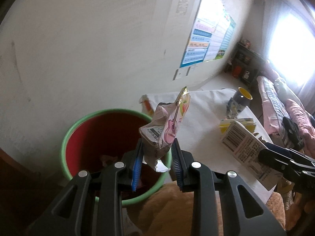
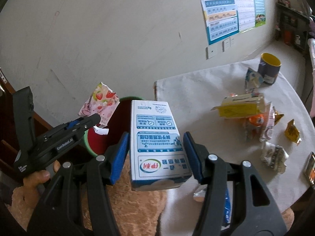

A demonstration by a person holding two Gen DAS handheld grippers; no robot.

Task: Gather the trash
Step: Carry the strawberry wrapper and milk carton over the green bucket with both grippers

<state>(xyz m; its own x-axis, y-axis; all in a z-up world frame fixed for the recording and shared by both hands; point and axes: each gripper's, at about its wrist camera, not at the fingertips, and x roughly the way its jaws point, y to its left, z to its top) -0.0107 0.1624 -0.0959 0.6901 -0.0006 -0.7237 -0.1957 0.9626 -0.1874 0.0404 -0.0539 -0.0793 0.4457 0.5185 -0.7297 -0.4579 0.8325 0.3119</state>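
Note:
My left gripper point(image 1: 156, 155) is shut on a crumpled pink carton with a guitar print point(image 1: 165, 127) and holds it above the red bin with a green rim point(image 1: 82, 122). The same carton point(image 2: 98, 104) and left gripper point(image 2: 92, 121) show in the right wrist view, over the bin point(image 2: 94, 147). My right gripper point(image 2: 156, 155) is shut on a white and blue milk carton point(image 2: 157, 143), held upright just right of the bin. That milk carton also shows at the right in the left wrist view point(image 1: 246, 149).
A table with a white cloth point(image 2: 196, 90) carries a yellow box point(image 2: 240, 106), several crumpled wrappers point(image 2: 273, 155), a gold packet point(image 2: 292, 131) and a purple mug with yellow inside point(image 2: 269, 68). A brown fuzzy cushion point(image 2: 137, 206) lies below the grippers. A wall stands behind.

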